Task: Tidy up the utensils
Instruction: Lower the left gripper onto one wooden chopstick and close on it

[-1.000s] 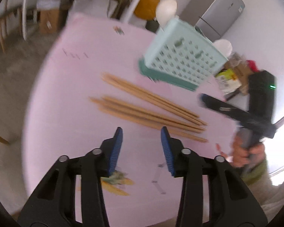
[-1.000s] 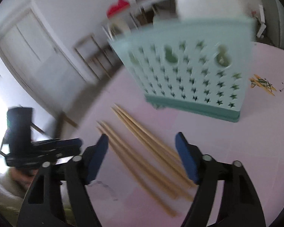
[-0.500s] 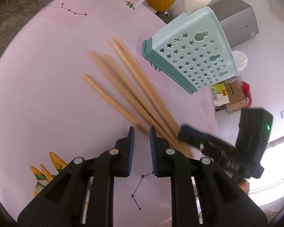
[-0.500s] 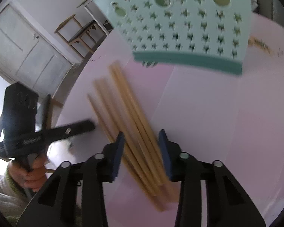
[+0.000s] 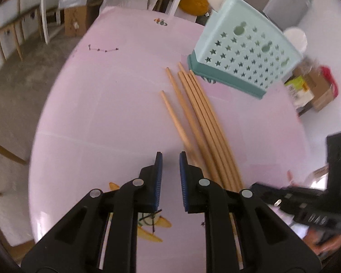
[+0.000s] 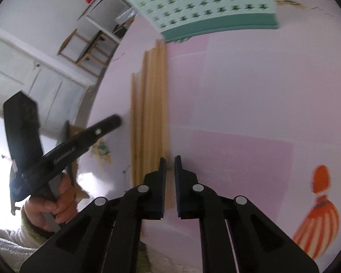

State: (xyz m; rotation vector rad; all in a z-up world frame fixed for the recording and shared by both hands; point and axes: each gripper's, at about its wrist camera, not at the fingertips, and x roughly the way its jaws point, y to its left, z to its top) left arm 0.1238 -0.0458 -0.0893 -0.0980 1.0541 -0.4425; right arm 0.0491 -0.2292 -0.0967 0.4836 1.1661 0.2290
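Across the middle of my left wrist view, the wooden chopsticks [image 5: 200, 122] lie in a loose bundle on the pink tablecloth [image 5: 102, 113], their far tips close to the base of the pale green star-pierced basket [image 5: 243, 54] in the upper right. I have the left gripper [image 5: 171, 159] at bottom centre with its blue pads drawn narrow and bare cloth showing in the gap; the bundle passes just to the right of its right finger. At the lower right edge, my right gripper's black body [image 5: 307, 202] shows blurred.

From the right wrist view, the chopsticks [image 6: 152, 104] run straight up the centre toward the basket [image 6: 204, 4] at the top. I have the right gripper [image 6: 169, 159] at bottom centre, its jaws all but shut, and the rightmost stick seems to run between them, though blur hides whether the pads press it. The left gripper [image 6: 116, 121] reaches in from the left, carried by a hand [image 6: 50, 202].
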